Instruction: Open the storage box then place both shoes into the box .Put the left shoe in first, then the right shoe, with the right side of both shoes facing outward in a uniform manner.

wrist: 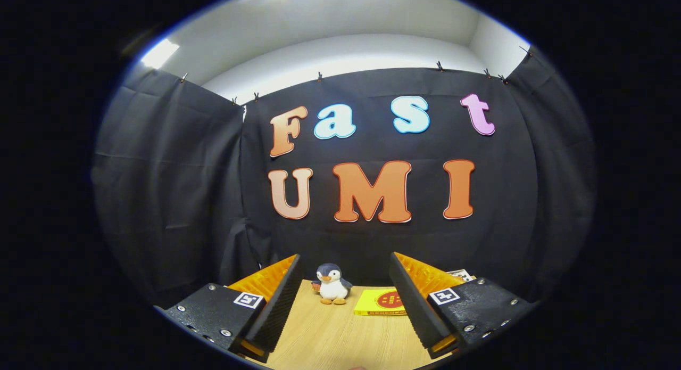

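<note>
Black cloth is hanging as the booth's wall [372,242] behind a light wooden table [340,338], with a pale ceiling showing above the cloth's clipped top edge. The gripper [346,285] is hovering low over the table with its fingers spread wide apart and gripping nothing; bare wood is lying between them. Beyond the fingers, near the foot of the cloth, a small plush penguin [332,285] is standing upright on the table, facing the camera. Just beside it, toward the right finger, a flat yellow packet with a red round mark [384,302] is lying on the wood, its far end hidden behind that finger. A small white card with dark markings [462,274] is peeking out past the right finger. The storage box and the shoes are sitting somewhere outside this view, so their contents and positions cannot be told.
</note>
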Tool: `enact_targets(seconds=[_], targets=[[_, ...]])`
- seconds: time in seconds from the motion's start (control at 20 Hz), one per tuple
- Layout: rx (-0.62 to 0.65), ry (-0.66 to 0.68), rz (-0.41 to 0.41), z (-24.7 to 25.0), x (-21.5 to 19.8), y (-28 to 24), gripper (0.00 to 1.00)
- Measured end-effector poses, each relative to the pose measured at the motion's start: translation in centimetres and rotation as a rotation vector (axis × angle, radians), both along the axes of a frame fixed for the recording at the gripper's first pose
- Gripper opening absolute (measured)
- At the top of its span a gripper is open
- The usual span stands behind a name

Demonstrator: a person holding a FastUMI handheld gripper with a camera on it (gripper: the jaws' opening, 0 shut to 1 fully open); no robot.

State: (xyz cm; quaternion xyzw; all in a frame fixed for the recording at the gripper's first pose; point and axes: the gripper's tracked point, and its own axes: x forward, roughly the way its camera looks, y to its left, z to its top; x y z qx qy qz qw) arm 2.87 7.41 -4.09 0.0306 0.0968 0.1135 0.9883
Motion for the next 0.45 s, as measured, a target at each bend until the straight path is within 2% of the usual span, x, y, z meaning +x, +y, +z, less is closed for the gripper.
enact_targets(seconds=[0.45], targets=[[-0.003,-0.033,-0.002,0.84,0.17,0.38,0.98]])
